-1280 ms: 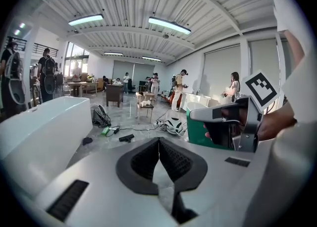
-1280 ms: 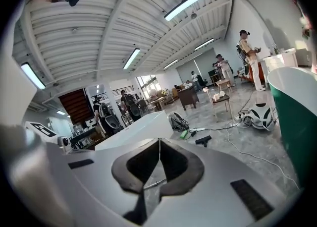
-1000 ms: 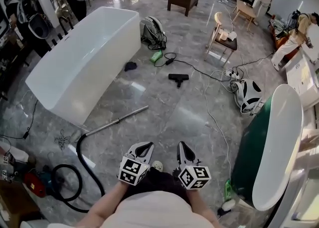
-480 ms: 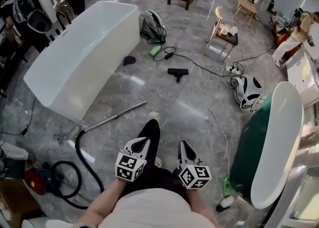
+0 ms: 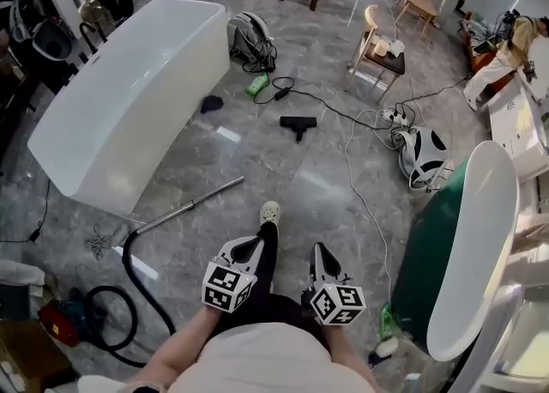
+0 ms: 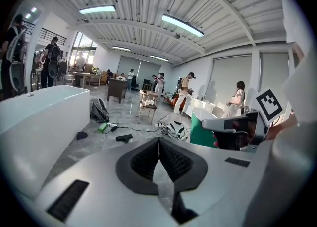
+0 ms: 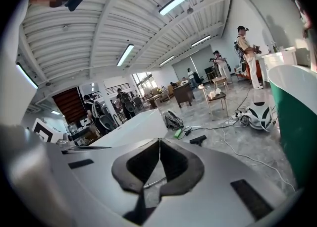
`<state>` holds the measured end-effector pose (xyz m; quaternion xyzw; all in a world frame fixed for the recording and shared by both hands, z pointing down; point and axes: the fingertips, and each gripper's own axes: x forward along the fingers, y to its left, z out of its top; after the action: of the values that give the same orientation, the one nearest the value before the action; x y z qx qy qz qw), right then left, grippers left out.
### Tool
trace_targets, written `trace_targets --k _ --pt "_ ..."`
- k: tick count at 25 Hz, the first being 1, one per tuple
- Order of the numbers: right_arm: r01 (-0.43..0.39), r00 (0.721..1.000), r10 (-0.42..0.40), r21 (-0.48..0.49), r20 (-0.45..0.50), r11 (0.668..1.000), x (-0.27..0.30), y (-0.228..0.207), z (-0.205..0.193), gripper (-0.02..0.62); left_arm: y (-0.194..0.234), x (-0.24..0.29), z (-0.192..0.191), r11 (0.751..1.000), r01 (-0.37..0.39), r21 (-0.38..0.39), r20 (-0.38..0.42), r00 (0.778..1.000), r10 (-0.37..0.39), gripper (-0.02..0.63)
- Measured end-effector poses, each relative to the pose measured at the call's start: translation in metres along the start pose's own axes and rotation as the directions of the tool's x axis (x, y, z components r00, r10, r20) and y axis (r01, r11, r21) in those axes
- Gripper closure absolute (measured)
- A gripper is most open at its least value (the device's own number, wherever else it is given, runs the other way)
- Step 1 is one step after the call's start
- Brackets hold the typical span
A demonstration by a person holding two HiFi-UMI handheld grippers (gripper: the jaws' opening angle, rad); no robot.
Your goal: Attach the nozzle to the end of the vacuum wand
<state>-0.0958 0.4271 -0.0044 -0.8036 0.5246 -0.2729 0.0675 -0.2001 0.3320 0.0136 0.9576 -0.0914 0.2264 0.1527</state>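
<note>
Ahead, black T-shaped nozzle [image 5: 298, 125], slim metal wand [image 5: 190, 205].

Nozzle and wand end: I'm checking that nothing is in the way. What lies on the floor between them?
Only bare grey floor. In the head view, nothing lies between the black nozzle and the near end of the wand.

No letters, brands or numbers can be read. The only printed marks are black-and-white square patterns on the left gripper [image 5: 248, 249] cube [image 5: 227, 287] and the right gripper [image 5: 318, 254] cube [image 5: 338, 304].
</note>
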Motion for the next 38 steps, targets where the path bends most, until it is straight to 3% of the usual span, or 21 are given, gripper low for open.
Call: trace_targets --k 5,19,25,31,38 --pt "0.023 1.0 -0.023 -0.018 -0.01 1.0 0.041 -0.024 0.024 0.58 0.022 0.049 0.02 1.0 0.023 -0.011 -0.027 0.999 -0.023 0.597" --pt "0.047 0.999 -0.047 -0.047 0.001 0.998 0.194 -0.087 0.134 0.58 0.114 0.188 0.131 0.999 0.036 -0.035 -0.013 0.999 -0.037 0.597" --pt "0.03 0.999 -0.029 -0.033 0.026 0.999 0.247 -0.114 0.17 0.58 0.141 0.23 0.17 0.998 0.058 0.011 0.006 0.998 -0.058 0.597" --pt "0.048 0.999 -0.047 -0.039 0.022 0.998 0.275 -0.124 0.183 0.58 0.172 0.256 0.187 0.999 0.045 -0.001 0.003 0.999 -0.045 0.597" --pt "0.037 0.999 -0.038 -0.029 -0.006 0.999 0.3 -0.123 0.182 0.58 0.187 0.27 0.208 0.999 0.042 -0.018 0.052 0.998 -0.041 0.597"
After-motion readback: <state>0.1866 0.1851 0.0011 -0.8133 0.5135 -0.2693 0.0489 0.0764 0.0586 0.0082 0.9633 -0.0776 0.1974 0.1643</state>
